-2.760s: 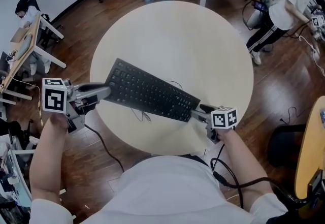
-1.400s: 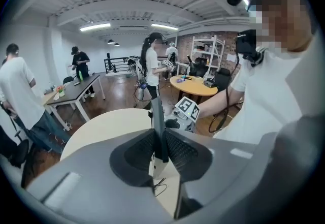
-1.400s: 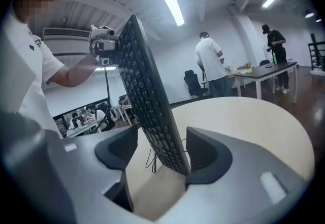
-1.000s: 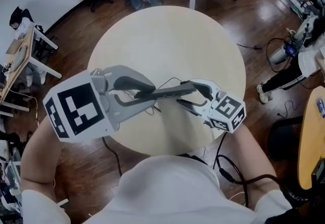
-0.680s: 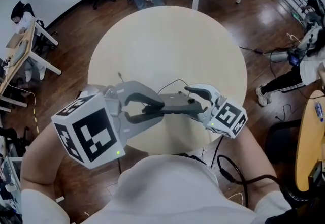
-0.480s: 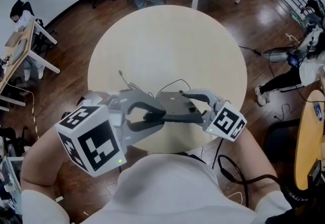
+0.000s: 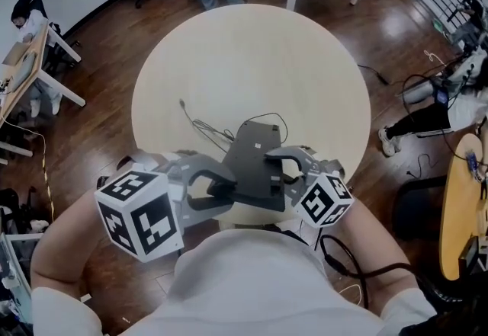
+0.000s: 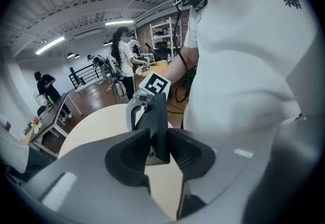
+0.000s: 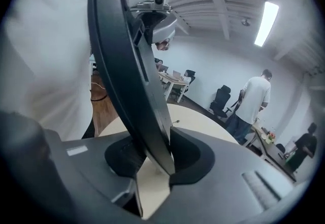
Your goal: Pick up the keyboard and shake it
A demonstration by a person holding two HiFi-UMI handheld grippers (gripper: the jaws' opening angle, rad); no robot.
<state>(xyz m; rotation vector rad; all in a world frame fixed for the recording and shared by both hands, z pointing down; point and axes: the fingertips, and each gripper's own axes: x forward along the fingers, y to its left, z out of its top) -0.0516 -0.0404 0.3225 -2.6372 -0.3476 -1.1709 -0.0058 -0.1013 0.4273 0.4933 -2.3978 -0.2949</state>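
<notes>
Overhead: the flat black plastic keyboard point(image 7: 252, 163) hangs tilted above the near edge of the round beige table point(image 7: 252, 52), carried between the left gripper point(image 7: 221, 191) and right gripper point(image 7: 278, 174), its thin cable point(image 7: 204, 127) trailing. Left gripper view: pads on one short edge, jaws opening. Right gripper view: jaws clamped on the other end. It looks light, stiff and smooth, so I'd pinch both ends firmly.
</notes>
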